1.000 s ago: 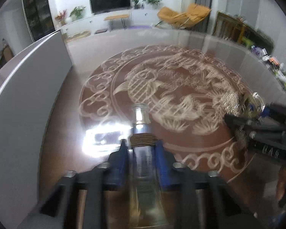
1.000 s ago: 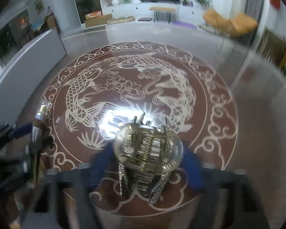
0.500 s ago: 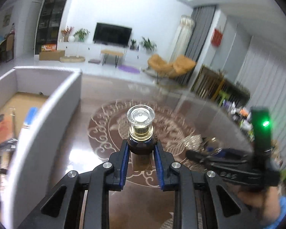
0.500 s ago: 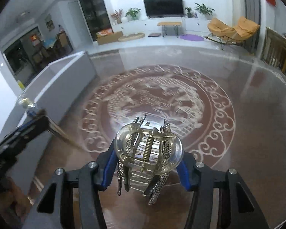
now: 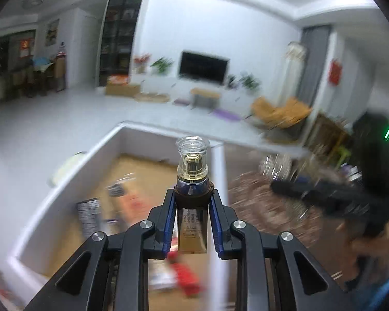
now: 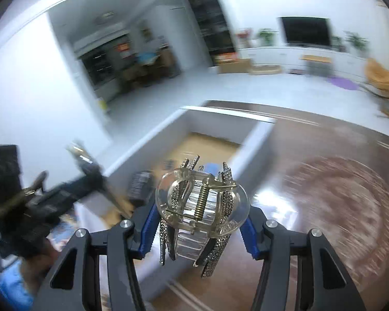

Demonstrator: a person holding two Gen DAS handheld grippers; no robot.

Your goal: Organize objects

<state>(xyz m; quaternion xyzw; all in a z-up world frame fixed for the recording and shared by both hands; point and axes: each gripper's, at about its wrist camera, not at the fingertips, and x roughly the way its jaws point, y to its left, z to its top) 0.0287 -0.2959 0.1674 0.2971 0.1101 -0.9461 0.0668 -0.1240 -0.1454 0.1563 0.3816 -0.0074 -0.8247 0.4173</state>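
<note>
Beyond the jaws, white walls (image 5: 246, 26) enclose a pale floor (image 5: 64, 111). A dark television (image 5: 203, 68) hangs above a low white cabinet (image 6: 285, 54) flanked by potted plants (image 5: 162, 64). Right of the jaws sits an orange chair (image 5: 280, 112); to the left stands a tall dark shelf unit (image 5: 119, 36).

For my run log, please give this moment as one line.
left claw: shut on clear-capped gold glass bottle | right claw: shut on clear rhinestone hair clip | both near white open box
</note>
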